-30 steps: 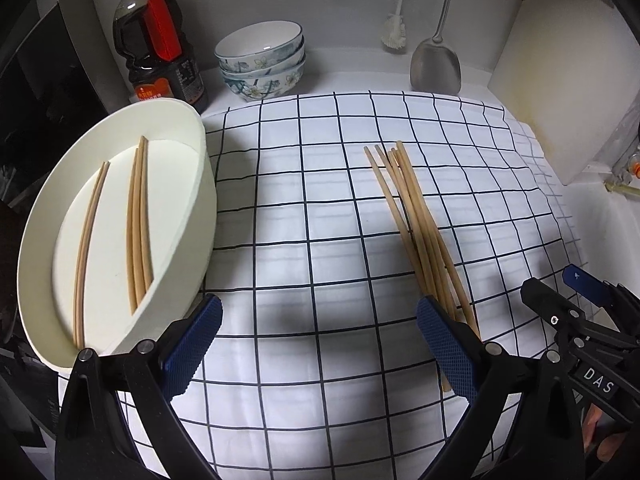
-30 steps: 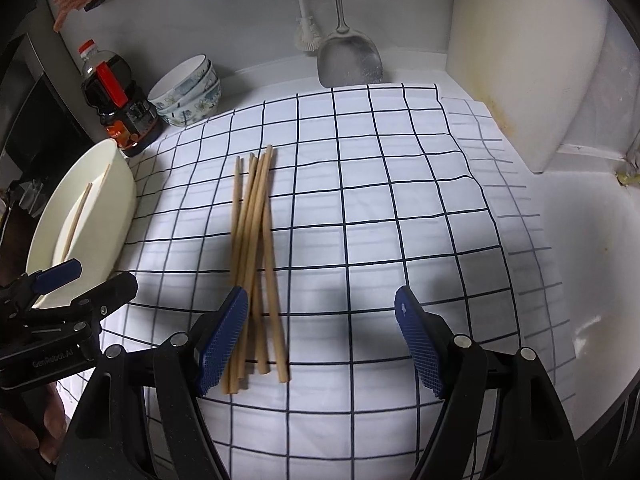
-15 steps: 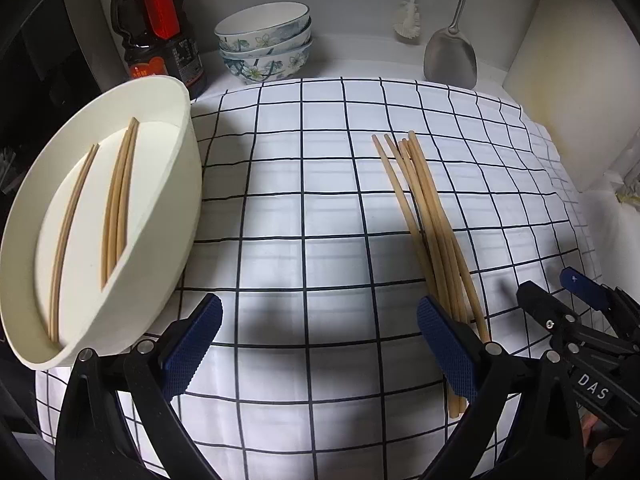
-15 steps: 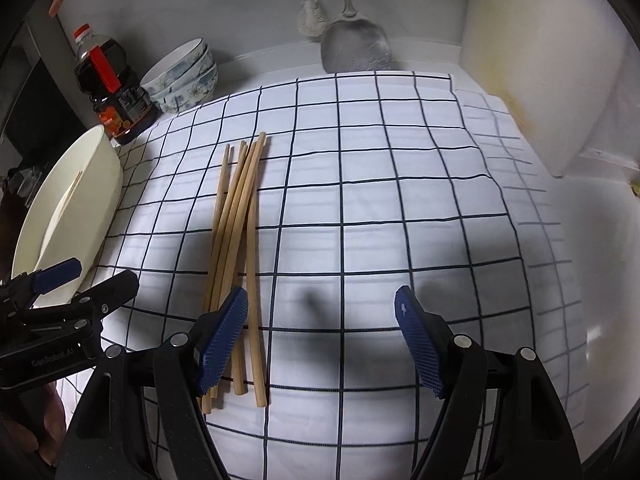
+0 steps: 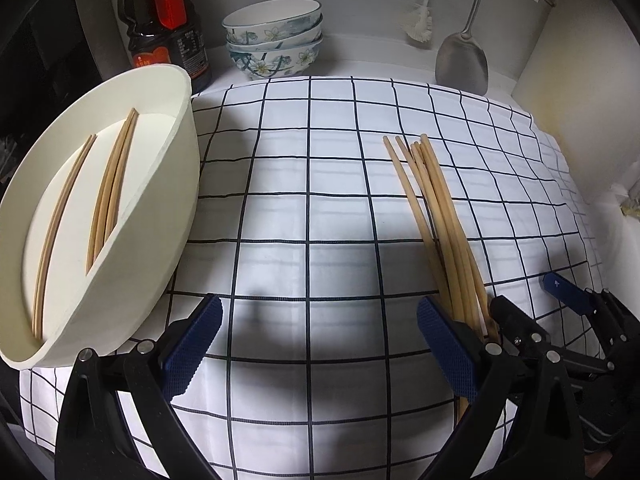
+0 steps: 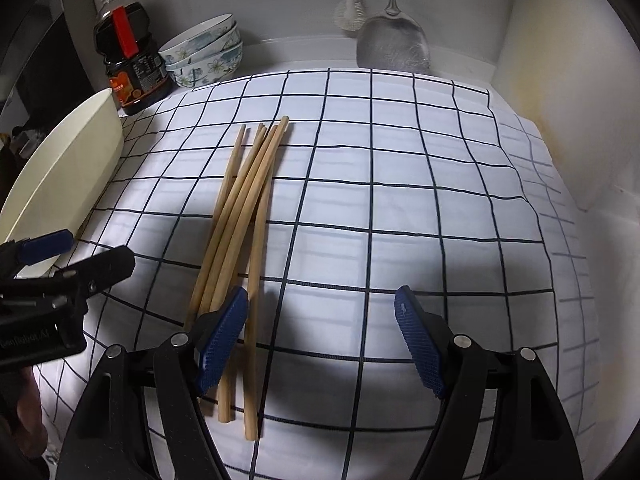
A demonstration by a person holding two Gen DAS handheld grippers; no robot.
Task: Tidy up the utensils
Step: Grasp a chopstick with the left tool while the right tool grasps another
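Note:
Several wooden chopsticks [image 5: 436, 208] lie in a loose bundle on the checked cloth [image 5: 312, 200]; they also show in the right wrist view [image 6: 244, 216]. A cream oval tray [image 5: 168, 216] at the left holds three chopsticks [image 5: 112, 188]. My left gripper [image 5: 320, 344] is open and empty, low over the cloth between tray and bundle. My right gripper [image 6: 320, 340] is open and empty, its left finger [image 6: 222, 340] over the near ends of the bundle.
A dark sauce bottle [image 5: 164, 20] and stacked floral bowls [image 5: 276, 40] stand at the back left. A metal spatula [image 5: 462, 60] and a brush [image 5: 420, 24] hang on the back wall. A pale board [image 5: 580, 80] leans at the right.
Both grippers have moved forward and lower toward the cloth. The right gripper's left finger now overlaps the bundle's near ends. Both stay open.

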